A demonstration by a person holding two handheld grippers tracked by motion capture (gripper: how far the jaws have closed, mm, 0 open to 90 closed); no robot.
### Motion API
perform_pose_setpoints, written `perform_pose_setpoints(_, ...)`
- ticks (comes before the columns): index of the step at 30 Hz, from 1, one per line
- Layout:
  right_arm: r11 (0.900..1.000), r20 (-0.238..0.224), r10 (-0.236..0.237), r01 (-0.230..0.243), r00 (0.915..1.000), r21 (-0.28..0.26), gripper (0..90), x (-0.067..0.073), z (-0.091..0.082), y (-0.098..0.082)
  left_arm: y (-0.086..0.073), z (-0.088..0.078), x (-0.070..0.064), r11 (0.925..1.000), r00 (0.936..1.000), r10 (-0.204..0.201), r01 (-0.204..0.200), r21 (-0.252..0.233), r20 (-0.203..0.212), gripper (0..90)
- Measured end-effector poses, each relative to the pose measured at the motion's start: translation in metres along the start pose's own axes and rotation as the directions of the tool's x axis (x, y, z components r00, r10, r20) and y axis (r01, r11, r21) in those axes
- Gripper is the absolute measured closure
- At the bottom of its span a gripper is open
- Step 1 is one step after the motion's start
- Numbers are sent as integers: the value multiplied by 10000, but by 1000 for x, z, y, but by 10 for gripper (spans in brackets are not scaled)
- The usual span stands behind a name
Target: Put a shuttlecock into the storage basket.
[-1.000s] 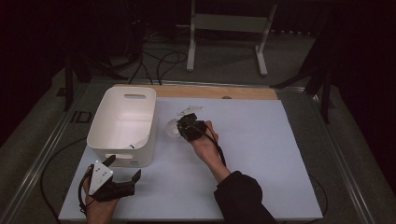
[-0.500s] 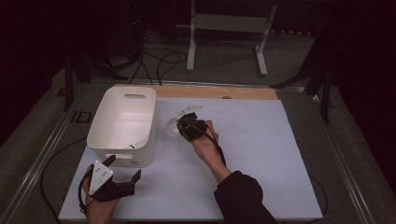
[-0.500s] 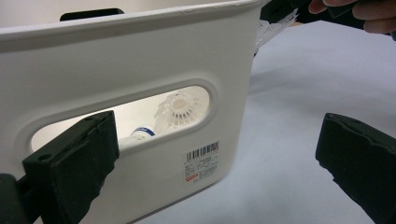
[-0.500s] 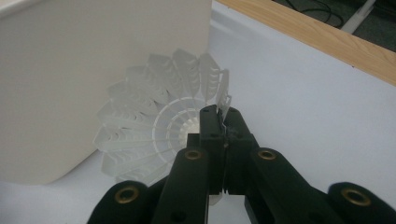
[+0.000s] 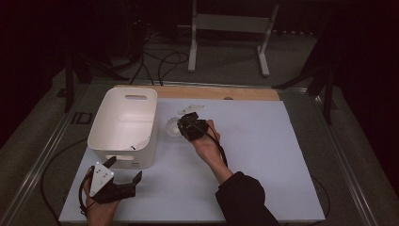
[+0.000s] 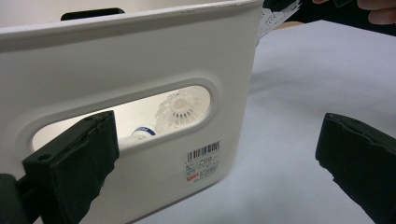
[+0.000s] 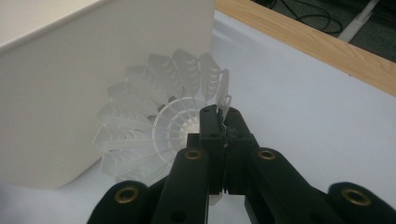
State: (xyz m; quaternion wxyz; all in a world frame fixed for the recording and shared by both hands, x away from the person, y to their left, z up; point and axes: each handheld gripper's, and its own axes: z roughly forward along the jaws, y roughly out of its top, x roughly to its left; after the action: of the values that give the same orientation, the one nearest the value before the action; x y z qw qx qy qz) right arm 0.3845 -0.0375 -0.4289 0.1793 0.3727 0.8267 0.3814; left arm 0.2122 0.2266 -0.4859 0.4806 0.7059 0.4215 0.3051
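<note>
My right gripper [image 5: 184,127] is clenched on the skirt of a white plastic shuttlecock [image 5: 173,126]; in the right gripper view the two black jaws stand pressed together with a thin edge of the feathered skirt [image 7: 159,116] pinched between their tips; the shuttlecock's open skirt faces my camera and spreads to the left of the jaws, just beside the outer wall of the white bin [image 7: 70,88], though I cannot tell whether it touches that wall; from the high view the shuttlecock sits at the bin's right side, over the white table sheet [image 5: 263,155], with my right hand [image 5: 204,143] behind the gripper and its cable trailing back along my dark sleeve; my left gripper [image 5: 123,175] is released, its jaws wide apart with nothing between them; it rests low at the near left of the table, just before the bin's near wall [image 5: 123,125]; in the left gripper view I look straight at that wall's handle slot [image 6: 121,119], and through it I see a second shuttlecock [image 6: 180,109] lying inside the bin, its white skirt towards me and a blue band on the cork beside it; a barcode label [image 6: 203,161] sits under the slot; a strip of bare wood [image 5: 216,93] edges the table's far side.
</note>
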Motion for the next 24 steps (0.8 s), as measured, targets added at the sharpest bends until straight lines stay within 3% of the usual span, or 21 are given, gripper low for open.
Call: perform_pose_setpoints(24, 9999, -19, 100, -100, 9999, -130, 888, 0, -1, 4, 0, 1, -1, 10000, 10000, -25, 25, -27, -21, 0)
